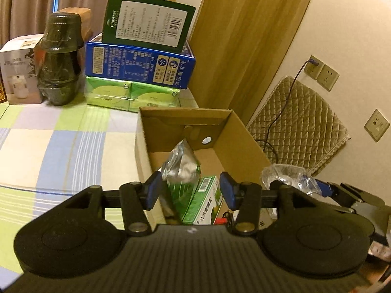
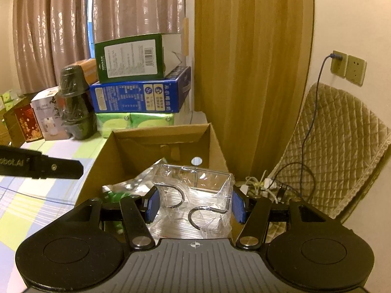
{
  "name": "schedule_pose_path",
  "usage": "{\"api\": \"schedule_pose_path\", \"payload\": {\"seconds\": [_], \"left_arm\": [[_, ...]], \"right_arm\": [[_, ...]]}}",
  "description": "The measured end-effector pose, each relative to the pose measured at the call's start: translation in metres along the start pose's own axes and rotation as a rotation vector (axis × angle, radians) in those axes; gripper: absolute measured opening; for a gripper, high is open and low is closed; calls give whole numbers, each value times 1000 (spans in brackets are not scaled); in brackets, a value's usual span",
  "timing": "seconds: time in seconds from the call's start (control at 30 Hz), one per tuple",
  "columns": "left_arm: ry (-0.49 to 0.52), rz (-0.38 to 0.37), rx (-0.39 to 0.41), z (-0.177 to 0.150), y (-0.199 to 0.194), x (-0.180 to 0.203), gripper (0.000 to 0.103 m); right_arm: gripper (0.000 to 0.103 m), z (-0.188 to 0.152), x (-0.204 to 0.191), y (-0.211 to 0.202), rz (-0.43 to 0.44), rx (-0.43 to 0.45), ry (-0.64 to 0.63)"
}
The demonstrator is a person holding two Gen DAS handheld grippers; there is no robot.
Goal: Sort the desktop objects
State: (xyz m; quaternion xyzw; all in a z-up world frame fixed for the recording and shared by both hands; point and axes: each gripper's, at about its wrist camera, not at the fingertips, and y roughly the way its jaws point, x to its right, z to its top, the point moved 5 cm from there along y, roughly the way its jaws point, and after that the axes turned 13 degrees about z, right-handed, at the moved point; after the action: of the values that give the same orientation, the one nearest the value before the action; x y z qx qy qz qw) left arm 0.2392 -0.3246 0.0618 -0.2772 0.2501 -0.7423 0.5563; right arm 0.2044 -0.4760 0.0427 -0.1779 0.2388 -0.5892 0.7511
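A: Which step is this?
B: Dropping things into the cardboard box [image 1: 244, 136]. The left gripper [image 1: 190, 190] stands spread over it, and the green packet [image 1: 182, 171] sits between its pads, apparently let go.
A: And the right gripper [image 2: 194, 206]?
B: Pinching the clear plastic case [image 2: 195, 195] at the box's near edge. Next it likely needs carrying over the opening, then releasing

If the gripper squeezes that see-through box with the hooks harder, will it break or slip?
The clear plastic box looks thin-walled, so a hard squeeze might crack or bow it. Its loose, crinkled wrap could make it a bit slippery between the right gripper's blue pads. With only two metal hooks inside, it is probably light.
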Motion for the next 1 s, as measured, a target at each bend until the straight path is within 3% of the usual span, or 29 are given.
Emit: {"api": "schedule_pose_path", "payload": {"seconds": [0.2, 0.3, 0.4, 0.73, 1.0], "left_arm": [[3, 23, 13, -4, -9, -13, 62], [3, 44, 24, -5, -13, -22, 71], [7, 54, 32, -8, -19, -28, 83], [45, 96, 66, -33, -49, -33, 100], [66, 138, 111, -58, -91, -22, 102]], "right_arm": [[58, 10, -4, 12, 49, 2, 36], [85, 15, -2, 14, 63, 19, 59], [87, 18, 1, 5, 53, 45, 74], [94, -7, 7, -44, 5, 37, 129], [97, -30, -14, -101, 15, 27, 128]]}}
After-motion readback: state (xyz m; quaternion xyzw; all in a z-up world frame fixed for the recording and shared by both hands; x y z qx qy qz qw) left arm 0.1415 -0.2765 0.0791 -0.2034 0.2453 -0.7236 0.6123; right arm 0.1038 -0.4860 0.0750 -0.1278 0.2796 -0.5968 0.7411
